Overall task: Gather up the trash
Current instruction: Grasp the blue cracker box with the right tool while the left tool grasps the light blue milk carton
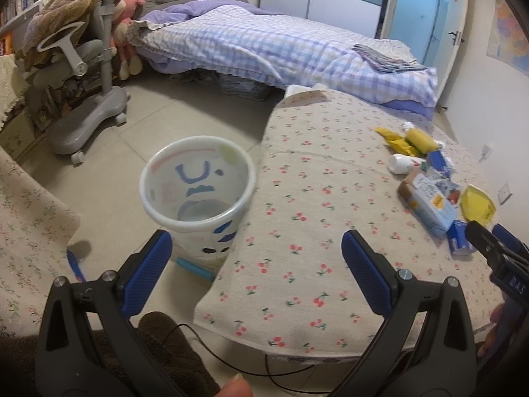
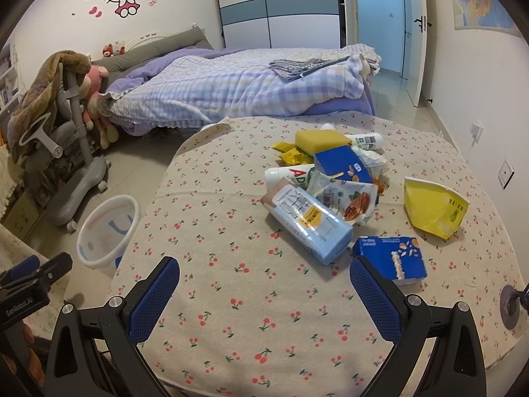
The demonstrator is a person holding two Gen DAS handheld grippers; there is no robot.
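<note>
A pile of trash lies on the cherry-print table (image 2: 231,297): a light blue carton (image 2: 310,228), a small blue box (image 2: 393,258), a yellow bag (image 2: 433,208), a nut packet (image 2: 350,201), a blue packet (image 2: 344,163), a white bottle (image 2: 287,175) and a yellow sponge (image 2: 317,140). The white bin (image 1: 198,192) stands on the floor left of the table, empty; it also shows in the right wrist view (image 2: 105,228). My left gripper (image 1: 256,271) is open and empty, just before the bin. My right gripper (image 2: 264,297) is open and empty above the table, near the small blue box.
A bed with a checked quilt (image 1: 264,43) stands behind the table. A grey wheeled chair (image 1: 89,99) draped with a brown blanket stands at the left. A blue pen (image 1: 74,264) lies on the floor. A second cloth-covered surface (image 1: 26,231) is at the left.
</note>
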